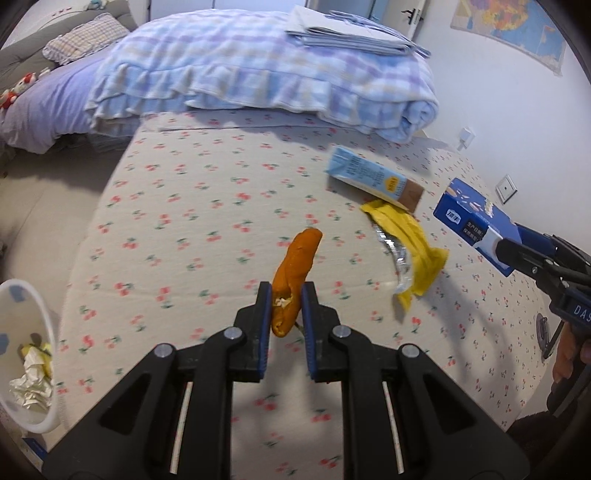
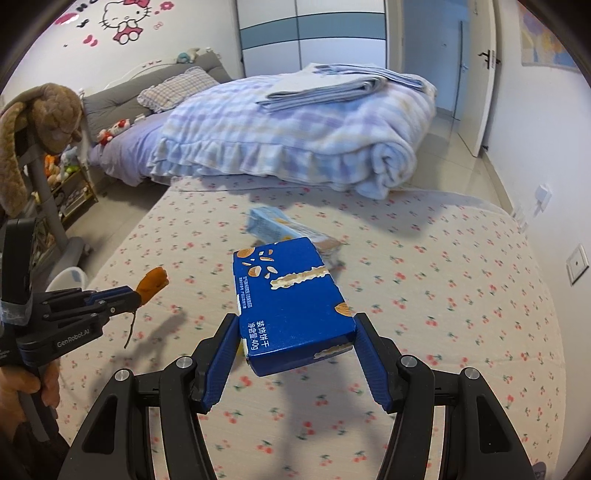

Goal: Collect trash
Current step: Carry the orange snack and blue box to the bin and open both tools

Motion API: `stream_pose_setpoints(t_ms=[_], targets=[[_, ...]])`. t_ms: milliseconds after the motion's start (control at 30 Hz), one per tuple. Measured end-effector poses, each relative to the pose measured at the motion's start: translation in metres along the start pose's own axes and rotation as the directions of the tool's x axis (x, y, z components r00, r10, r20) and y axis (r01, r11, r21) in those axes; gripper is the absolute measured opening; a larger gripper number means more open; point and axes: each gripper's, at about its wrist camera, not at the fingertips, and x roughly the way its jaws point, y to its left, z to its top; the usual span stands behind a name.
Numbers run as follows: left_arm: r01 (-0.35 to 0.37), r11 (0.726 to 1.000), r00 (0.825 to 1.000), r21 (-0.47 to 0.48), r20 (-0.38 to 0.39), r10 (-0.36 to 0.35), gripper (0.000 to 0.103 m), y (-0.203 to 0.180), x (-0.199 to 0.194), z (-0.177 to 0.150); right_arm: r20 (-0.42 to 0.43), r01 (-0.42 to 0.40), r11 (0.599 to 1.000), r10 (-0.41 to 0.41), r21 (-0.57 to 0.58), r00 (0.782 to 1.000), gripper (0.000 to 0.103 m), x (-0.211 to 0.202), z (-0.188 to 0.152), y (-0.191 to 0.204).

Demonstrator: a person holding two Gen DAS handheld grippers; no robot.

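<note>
The left gripper (image 1: 286,295) is squeezed tight on a strip of orange peel (image 1: 295,266), and the peel sticks up between its two blue pads, held in the air above the bed. The right gripper (image 2: 295,332) is clamped on a dark blue cookie box (image 2: 291,306), with one finger on each side of the box, and the box is lifted off the bed too. In the left wrist view this same box shows at the right edge, just beside the other trash. Under both grippers is the cherry-print sheet (image 1: 192,206) that covers the bed. At the low left edge, beside the bed, stands a white trash bin (image 1: 42,314) with crumpled paper (image 1: 31,384) inside. A bit farther on the sheet lies a yellow wrapper (image 1: 413,251) with shiny foil showing on its inner side. Touching its far end is a light blue carton (image 1: 373,179), lying on its side. Behind them sits a big folded plaid blanket (image 1: 258,70) with a frilly edge. On top of it rests a stack of folded grey cloth (image 1: 347,31). Far back on the wall is a cartoon cat sticker (image 2: 125,20).
</note>
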Motion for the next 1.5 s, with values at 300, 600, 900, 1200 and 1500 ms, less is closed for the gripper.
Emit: stream_pose_setpoints(t_ms=[300, 600, 900, 1200, 1500], targets=[[-0.044, 0.997, 0.999, -0.065, 0.023, 0.046, 0.017, 0.052, -0.025, -0.009, -0.005, -0.041, 0.997, 0.040, -0.066, 0.999, 0.063, 0.010, 0.008, 0.051], [-0.094, 0.987, 0.994, -0.133, 0.039, 0.100, 0.013, 0.108, -0.052, -0.026, -0.020, -0.089, 0.988, 0.087, -0.123, 0.996, 0.063, 0.024, 0.015, 0.105], [-0.142, 0.963, 0.987, -0.230, 0.044, 0.156, 0.013, 0.169, -0.079, -0.050, -0.044, -0.156, 0.967, 0.151, -0.203, 0.988, 0.063, 0.041, 0.020, 0.177], [-0.165, 0.928, 0.978, -0.333, 0.067, 0.198, 0.013, 0.215, -0.101, -0.061, -0.082, -0.210, 0.937, 0.195, -0.279, 0.977, 0.063, 0.059, 0.015, 0.244], [-0.365, 0.834, 0.923, -0.414, -0.044, 0.382, 0.076, 0.251, -0.107, -0.072, -0.111, -0.257, 0.912, 0.234, -0.320, 0.966, 0.063, 0.070, 0.010, 0.294]])
